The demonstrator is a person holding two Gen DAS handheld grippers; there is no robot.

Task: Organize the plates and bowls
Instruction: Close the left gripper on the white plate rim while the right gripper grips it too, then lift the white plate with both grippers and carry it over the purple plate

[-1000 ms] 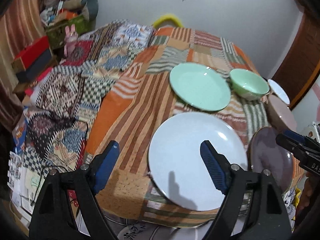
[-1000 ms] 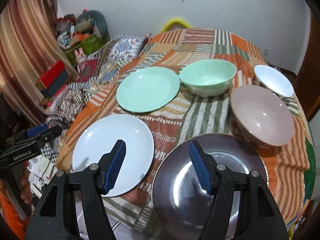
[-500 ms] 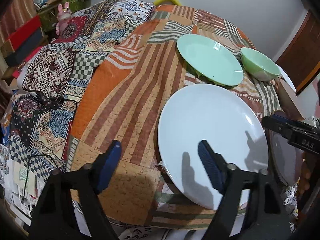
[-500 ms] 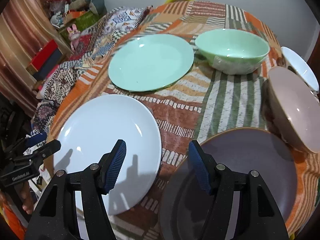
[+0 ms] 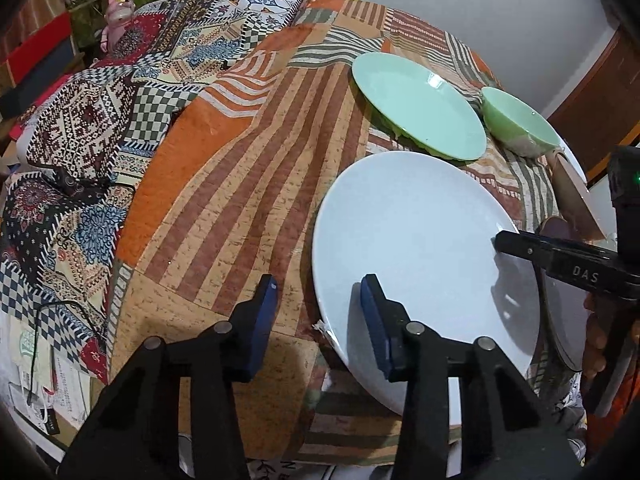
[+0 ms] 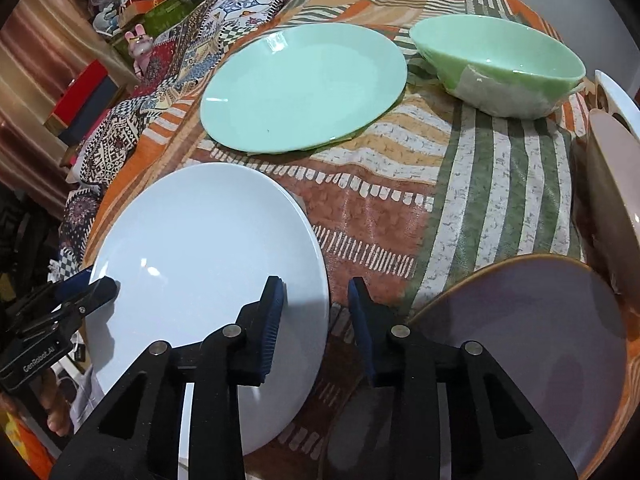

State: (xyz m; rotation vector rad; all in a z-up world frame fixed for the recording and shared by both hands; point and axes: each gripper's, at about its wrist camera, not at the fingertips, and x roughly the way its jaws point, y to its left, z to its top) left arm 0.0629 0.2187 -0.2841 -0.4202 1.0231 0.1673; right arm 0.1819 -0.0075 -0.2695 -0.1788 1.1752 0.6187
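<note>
The left claw (image 5: 318, 300) is closing with the near-left rim of the white plate (image 5: 420, 240) between its blue pads — one pad over the plate's face, the other outside the edge over the cloth. A gap shows on both sides, so it is not yet clenched on anything. Straddling the rim this way is, I judge, the only way in for a flat plate lying on a cloth.

The right claw (image 6: 316, 308) does the same at the opposite rim of that plate: its jaws are closing, one pad over the plate's right edge, the other over the bare striped cloth between the white plate and the dark plate (image 6: 540, 340). No pad visibly presses yet. Two claws on opposite rims suggest a level, two-sided lift.

Outward from there, the white plate sits at the near edge of the worktop (image 5: 224, 200), part of its rim overhanging the edge — handy for a pad to slip beneath. The dark plate lies just beside it on the right. Farther back lie a green plate (image 6: 300, 88) and a green bowl (image 6: 496, 64), near each other, with a pinkish bowl (image 6: 612, 184) and a white bowl (image 6: 620, 100) at the right edge. Nothing is stacked yet, so the sorting looks barely begun.
</note>
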